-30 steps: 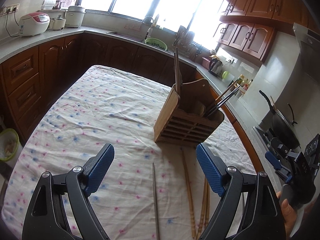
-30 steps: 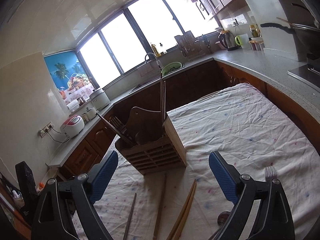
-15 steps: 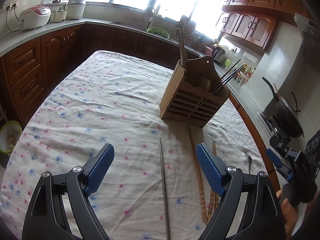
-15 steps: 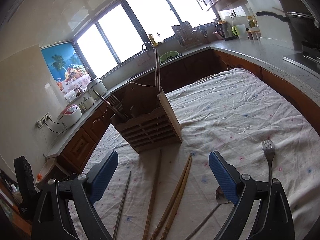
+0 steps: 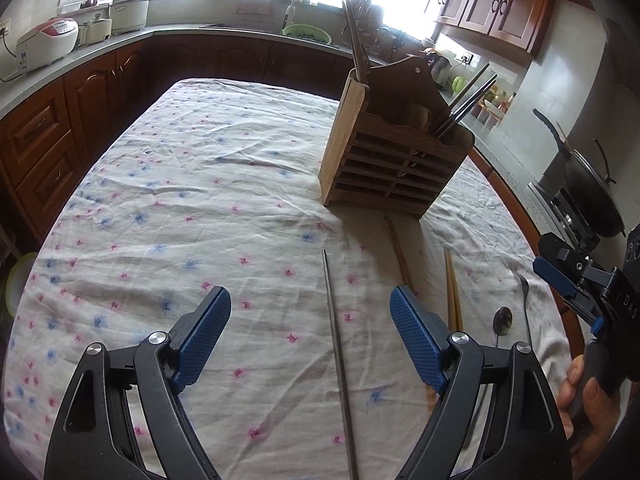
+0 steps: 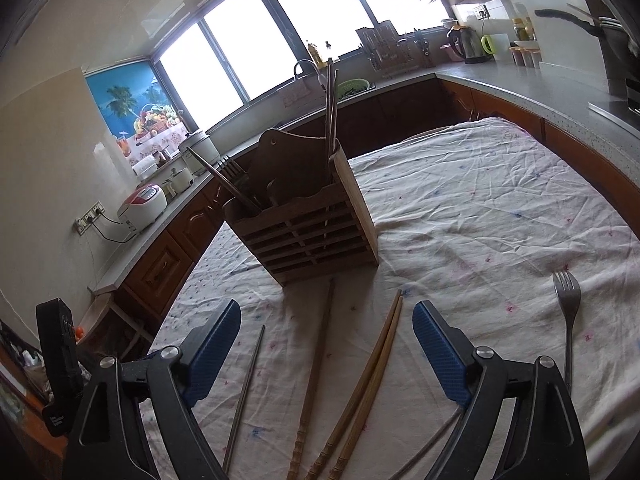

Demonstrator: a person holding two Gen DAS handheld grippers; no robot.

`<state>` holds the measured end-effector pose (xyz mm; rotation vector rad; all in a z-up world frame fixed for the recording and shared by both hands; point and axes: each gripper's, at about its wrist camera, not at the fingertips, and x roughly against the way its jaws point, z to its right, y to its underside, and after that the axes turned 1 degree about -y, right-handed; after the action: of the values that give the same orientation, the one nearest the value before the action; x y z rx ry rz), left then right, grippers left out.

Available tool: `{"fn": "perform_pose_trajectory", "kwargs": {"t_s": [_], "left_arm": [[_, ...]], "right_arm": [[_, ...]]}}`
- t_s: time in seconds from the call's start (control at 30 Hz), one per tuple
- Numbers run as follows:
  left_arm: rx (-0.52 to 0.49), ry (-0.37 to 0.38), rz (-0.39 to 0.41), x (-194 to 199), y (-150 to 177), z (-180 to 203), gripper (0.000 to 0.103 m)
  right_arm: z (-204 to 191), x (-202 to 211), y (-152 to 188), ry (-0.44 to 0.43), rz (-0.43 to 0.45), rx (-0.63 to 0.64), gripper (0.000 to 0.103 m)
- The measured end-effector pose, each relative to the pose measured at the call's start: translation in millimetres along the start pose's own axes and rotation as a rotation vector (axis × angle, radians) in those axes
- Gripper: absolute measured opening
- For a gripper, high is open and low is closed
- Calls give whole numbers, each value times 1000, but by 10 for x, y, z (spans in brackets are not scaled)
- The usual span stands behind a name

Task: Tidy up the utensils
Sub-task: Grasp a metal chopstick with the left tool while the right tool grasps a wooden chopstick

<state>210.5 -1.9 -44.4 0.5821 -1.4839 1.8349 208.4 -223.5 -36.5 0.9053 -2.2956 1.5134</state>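
White letters reading "DAS" stand on the black body of the right gripper (image 5: pixel 568 280), at the 3 o'clock edge of the left wrist view; whether more letters follow is cut off by the frame. The label on the rice cooker (image 5: pixel 48 40), at 10 o'clock in that view, is too small to read. No other text is legible in either view.

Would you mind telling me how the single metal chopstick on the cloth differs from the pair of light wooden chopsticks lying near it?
The metal chopstick is grey and thin; the wooden chopsticks are tan and thicker. The metal chopstick lies alone, while the wooden chopsticks lie side by side, touching. A darker wooden stick lies between the metal chopstick and the wooden chopsticks. Both lie flat on the floral cloth, pointing toward the wooden holder.
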Motion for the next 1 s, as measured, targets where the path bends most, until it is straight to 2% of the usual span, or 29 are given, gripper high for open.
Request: {"fn": "perform_pose_trajectory", "kwargs": {"t_s": [0.1, 0.17, 0.27, 0.4, 0.5, 0.57, 0.73, 0.97, 1.0], "left_arm": [[-16, -1, -22, -117, -35, 40, 78], [-29, -5, -39, -203, -61, 68, 73], [-51, -3, -74, -353, -87, 93, 62], [-67, 5, -114, -525, -110, 103, 47], [-72, 9, -141, -643, -131, 103, 47], [-74, 15, -154, -698, -141, 104, 46], [-86, 28, -195, -848, -150, 129, 38], [-121, 18, -205, -924, -148, 175, 35], [-128, 11, -203, -934, -151, 185, 31]], "right_arm": [[-10, -135, -8, -5, -36, -1, 73], [-13, -231, -9, -4, -61, 0, 62], [-13, -380, -7, -2, -97, -2, 53], [-14, -577, -11, 5, -139, 7, 49], [-19, -747, -14, 9, -171, 20, 45], [-31, -875, -23, 15, -196, 34, 38], [-79, -1185, -40, 33, -254, 80, 29], [-153, -1468, -47, 59, -305, 145, 27], [-162, -1505, -45, 64, -313, 152, 27]]}}
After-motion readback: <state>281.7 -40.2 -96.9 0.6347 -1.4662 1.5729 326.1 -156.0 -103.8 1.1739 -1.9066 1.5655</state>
